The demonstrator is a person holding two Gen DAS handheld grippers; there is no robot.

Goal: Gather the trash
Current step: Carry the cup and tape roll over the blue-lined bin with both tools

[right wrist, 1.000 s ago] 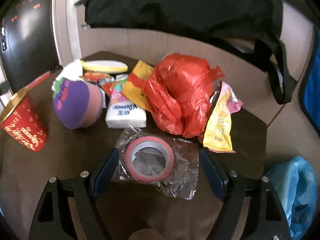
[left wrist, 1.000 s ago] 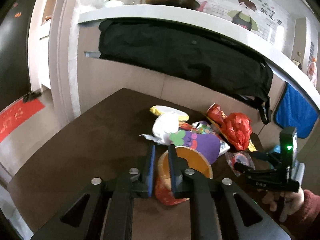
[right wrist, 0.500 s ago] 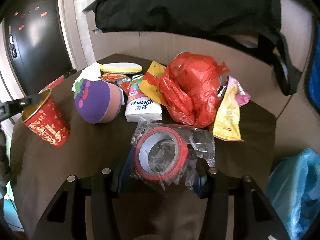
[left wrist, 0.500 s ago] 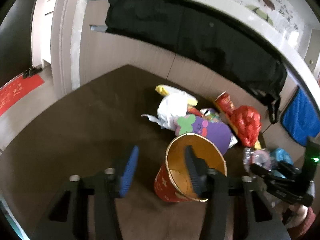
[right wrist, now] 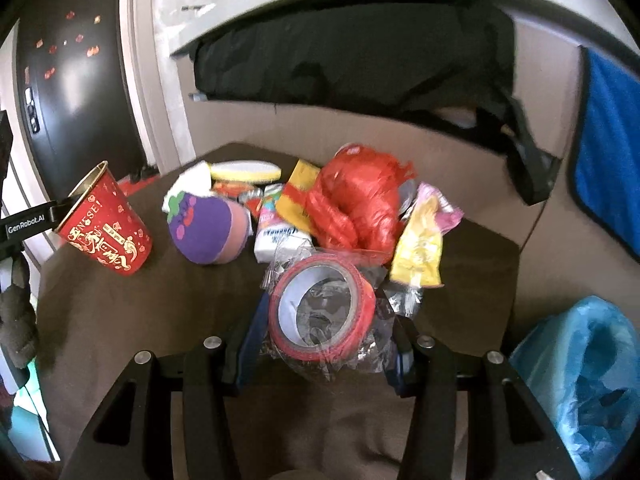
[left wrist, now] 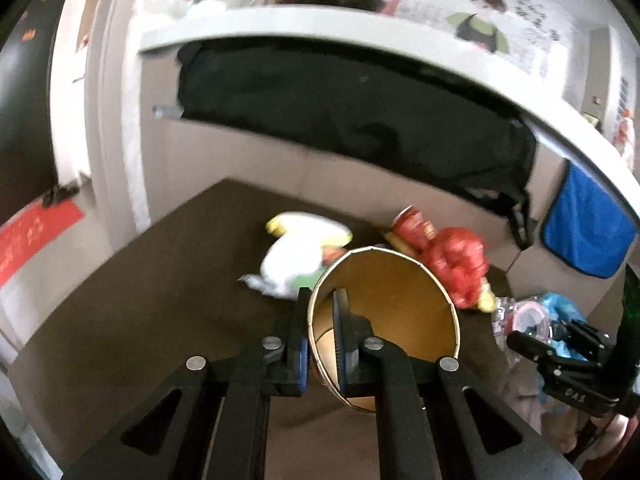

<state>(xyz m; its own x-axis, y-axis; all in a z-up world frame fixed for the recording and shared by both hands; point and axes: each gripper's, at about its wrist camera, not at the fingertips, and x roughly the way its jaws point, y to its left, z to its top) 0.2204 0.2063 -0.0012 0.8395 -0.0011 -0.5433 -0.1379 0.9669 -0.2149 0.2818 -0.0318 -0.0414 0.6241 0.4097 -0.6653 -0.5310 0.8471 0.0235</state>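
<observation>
Black bag [left wrist: 352, 120]; blue cloth [left wrist: 588, 228]

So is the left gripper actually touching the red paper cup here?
Touching. In the left wrist view the left gripper pinches the red paper cup's wall, one finger inside the rim, one outside; the right wrist view shows the cup lifted and tilted.

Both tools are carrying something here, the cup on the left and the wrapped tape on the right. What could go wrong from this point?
1. The left tool pinches only the rim wall of the red cup, which hangs tilted; it could swing, crumple or slip out.
2. The right tool holds the tape roll through loose, slick wrap, so the roll might slide free.
3. The blue bag sits low beside the table; a drop could miss its mouth.
</observation>
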